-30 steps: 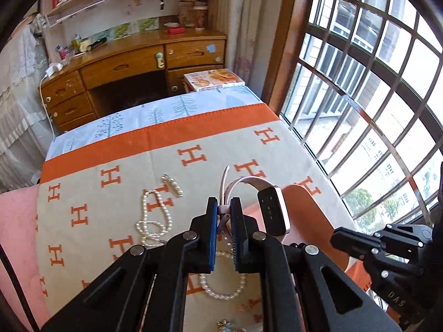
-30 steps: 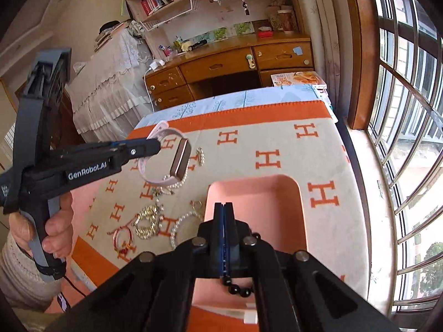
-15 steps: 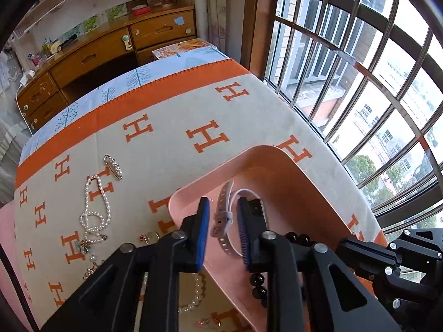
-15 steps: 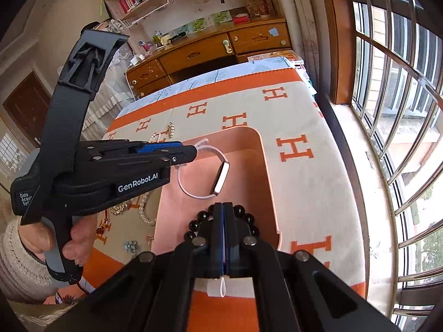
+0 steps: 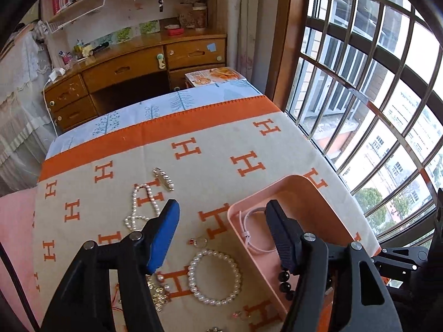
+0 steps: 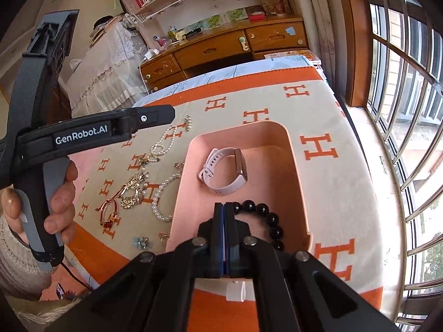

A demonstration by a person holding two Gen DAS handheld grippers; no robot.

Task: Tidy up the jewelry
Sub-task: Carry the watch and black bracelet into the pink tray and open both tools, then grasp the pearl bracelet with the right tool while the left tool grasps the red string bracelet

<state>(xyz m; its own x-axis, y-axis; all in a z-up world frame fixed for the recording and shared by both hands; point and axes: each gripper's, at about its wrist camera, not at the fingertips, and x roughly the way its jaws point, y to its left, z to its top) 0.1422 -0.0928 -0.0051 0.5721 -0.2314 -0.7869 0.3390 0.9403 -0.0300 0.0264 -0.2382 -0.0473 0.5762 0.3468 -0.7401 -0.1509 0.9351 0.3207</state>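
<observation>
Two grippers work over a blanket-covered bed. Left gripper (image 5: 223, 231) hangs with its jaws spread wide and nothing between them, one blue-padded finger above the blanket, the other over the near-left edge of the pink tray (image 5: 313, 184). Right gripper (image 6: 224, 215) has its jaws pressed together; a black bead bracelet (image 6: 267, 217) curls away from their right side inside the tray (image 6: 290, 144), touching the fingertips, though whether a bead or cord is pinched cannot be told. Beyond it in the tray lies a pale pink wristwatch (image 6: 225, 170), on its side with the strap looped.

Left of the tray, on the beige blanket (image 5: 210, 149) with orange H marks, rest a round pearl bracelet (image 5: 214, 276), a long pearl necklace (image 5: 142, 207), a small silver brooch (image 5: 163, 178), a gold ornate piece (image 6: 133, 191) and a red-and-gold bangle (image 6: 108, 211). A wooden desk (image 5: 138, 63) stands past the bed.
</observation>
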